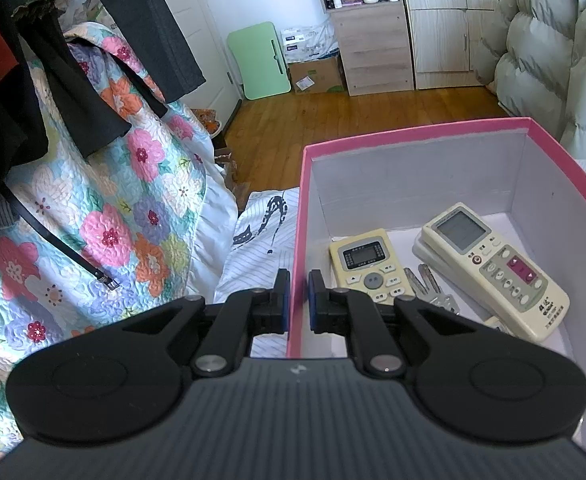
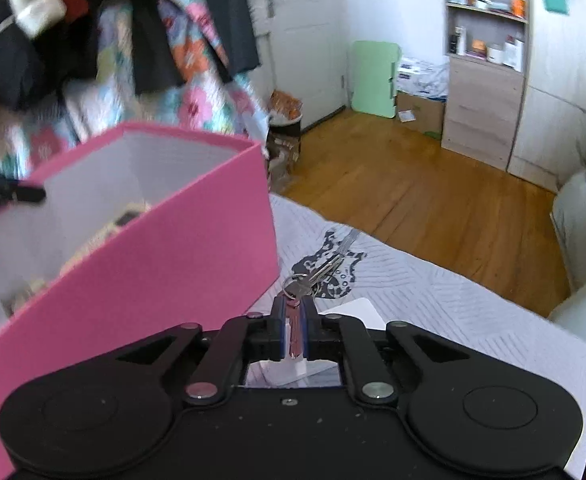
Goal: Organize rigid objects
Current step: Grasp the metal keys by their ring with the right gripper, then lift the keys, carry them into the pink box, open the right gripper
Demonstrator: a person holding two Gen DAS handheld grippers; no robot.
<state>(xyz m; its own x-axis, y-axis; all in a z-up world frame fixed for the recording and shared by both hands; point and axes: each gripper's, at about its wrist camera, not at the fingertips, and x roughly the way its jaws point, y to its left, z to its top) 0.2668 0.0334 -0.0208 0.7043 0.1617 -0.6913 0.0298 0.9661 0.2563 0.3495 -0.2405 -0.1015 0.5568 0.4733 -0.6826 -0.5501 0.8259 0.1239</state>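
Observation:
A pink box (image 1: 299, 240) with a white inside stands on the bed. In it lie a small cream remote (image 1: 367, 266), a larger cream remote (image 1: 497, 268) and some keys (image 1: 427, 284). My left gripper (image 1: 299, 300) is shut on the box's left wall, one finger on each side. In the right wrist view the pink box (image 2: 153, 264) is at left. My right gripper (image 2: 291, 320) is shut on a key bunch (image 2: 313, 276) by its reddish tag, held just right of the box above the bedsheet.
A white striped bedsheet with a dark print (image 2: 433, 292) covers the bed. A white card (image 2: 359, 310) lies on it under the right gripper. A floral quilt (image 1: 105, 208) and dark clothes (image 1: 53, 80) hang at left. Wooden floor (image 1: 333, 120) lies beyond.

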